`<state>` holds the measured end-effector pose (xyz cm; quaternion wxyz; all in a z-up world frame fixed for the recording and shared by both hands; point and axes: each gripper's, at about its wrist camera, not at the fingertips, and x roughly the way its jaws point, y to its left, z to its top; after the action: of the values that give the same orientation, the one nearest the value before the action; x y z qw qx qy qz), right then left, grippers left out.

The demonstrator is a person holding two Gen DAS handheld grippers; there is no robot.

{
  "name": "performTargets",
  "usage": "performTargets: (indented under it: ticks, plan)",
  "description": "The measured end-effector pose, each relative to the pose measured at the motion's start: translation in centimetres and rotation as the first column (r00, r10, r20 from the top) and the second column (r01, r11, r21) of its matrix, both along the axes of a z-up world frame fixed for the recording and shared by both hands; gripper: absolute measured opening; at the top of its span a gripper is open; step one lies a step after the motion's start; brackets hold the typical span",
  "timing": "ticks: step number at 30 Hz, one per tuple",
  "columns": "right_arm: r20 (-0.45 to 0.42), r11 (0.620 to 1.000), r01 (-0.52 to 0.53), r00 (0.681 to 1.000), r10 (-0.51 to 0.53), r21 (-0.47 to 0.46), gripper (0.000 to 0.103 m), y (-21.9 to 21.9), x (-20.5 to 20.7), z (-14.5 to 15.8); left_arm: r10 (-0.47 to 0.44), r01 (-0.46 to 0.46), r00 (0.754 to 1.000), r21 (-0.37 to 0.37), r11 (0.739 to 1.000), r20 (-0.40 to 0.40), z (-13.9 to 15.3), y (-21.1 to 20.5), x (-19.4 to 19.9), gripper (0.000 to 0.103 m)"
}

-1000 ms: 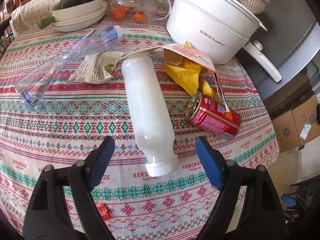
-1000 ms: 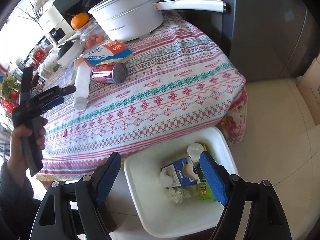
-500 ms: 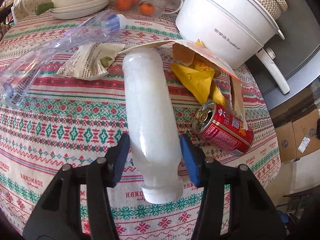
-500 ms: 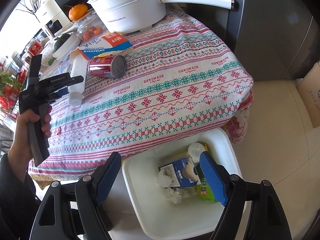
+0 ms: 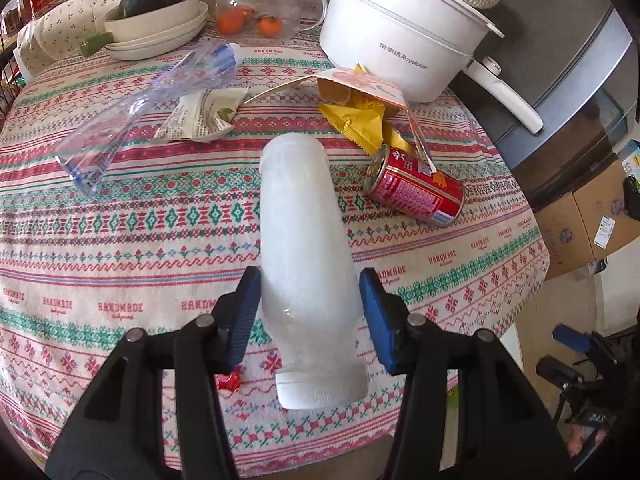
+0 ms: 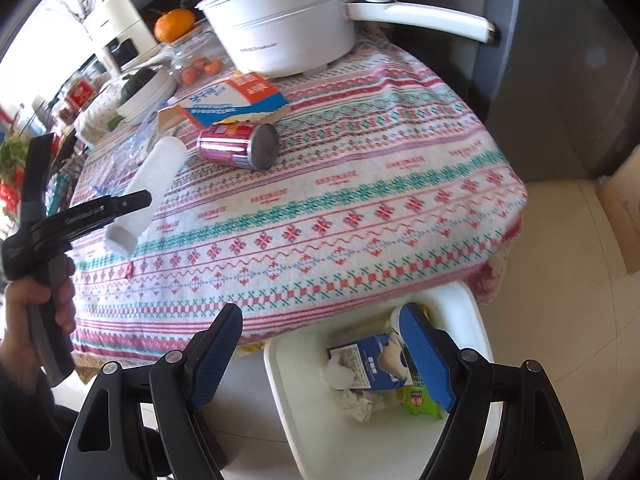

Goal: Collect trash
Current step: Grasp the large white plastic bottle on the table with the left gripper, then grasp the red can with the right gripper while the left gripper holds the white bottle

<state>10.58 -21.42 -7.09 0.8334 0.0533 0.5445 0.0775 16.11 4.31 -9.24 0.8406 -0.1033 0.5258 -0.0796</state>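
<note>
My left gripper [image 5: 308,312] is shut on a white frosted plastic bottle [image 5: 304,248] and holds it lifted off the patterned tablecloth [image 5: 120,240], cap end towards me. The held bottle also shows in the right wrist view [image 6: 152,184]. On the table lie a red can [image 5: 416,192], a yellow wrapper [image 5: 360,124] under an opened carton [image 5: 360,84], a crumpled paper wrapper [image 5: 200,116] and a clear plastic bottle [image 5: 152,100]. My right gripper [image 6: 320,356] is open and empty above a white bin [image 6: 304,420] on the floor that holds a blue carton [image 6: 368,364] and other trash.
A white electric pot [image 5: 400,36] with a long handle stands at the back right of the table. A glass teapot [image 5: 260,4] with oranges and stacked bowls [image 5: 156,28] stand at the back. Cardboard boxes [image 5: 592,216] sit on the floor to the right.
My left gripper closed on the white bottle and lifted it off the table, pulling back slightly. My right gripper stayed open over the bin, shifting a little towards the table.
</note>
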Motion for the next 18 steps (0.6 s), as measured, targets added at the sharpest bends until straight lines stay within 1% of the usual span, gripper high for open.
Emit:
performTargets:
  ticks: [4, 7, 9, 12, 14, 18]
  plan:
    - [0.021, 0.994, -0.076, 0.997, 0.078, -0.082, 0.082, 2.1, 1.9, -0.3, -0.043, 0.043, 0.999, 0.022, 0.999, -0.001, 0.5, 1.3, -1.6, 0.052]
    - [0.028, 0.984, -0.135, 0.99, 0.139, -0.112, 0.082, 3.4, 4.0, -0.4, -0.072, 0.075, 0.996, 0.045, 0.996, -0.049, -0.6, 2.3, -2.2, 0.052]
    - [0.061, 0.976, -0.162, 0.983, 0.172, -0.143, 0.082, 4.2, 5.5, -0.1, -0.084, 0.089, 0.993, 0.064, 0.994, -0.088, -1.5, 3.2, -2.4, 0.052]
    - [0.076, 0.966, -0.213, 0.971, 0.225, -0.146, 0.082, 5.6, 7.8, -0.4, -0.105, 0.116, 0.984, 0.069, 0.991, -0.147, -2.7, 4.1, -2.6, 0.052]
    - [0.075, 0.959, -0.242, 0.964, 0.255, -0.15, 0.082, 6.5, 9.1, -0.8, -0.109, 0.122, 0.98, 0.067, 0.99, -0.168, -3.2, 4.4, -2.3, 0.052]
    - [0.073, 0.943, -0.292, 0.949, 0.307, -0.162, 0.082, 8.4, 11.4, -1.7, -0.098, 0.109, 0.979, 0.053, 0.993, -0.177, -4.0, 4.6, -1.2, 0.052]
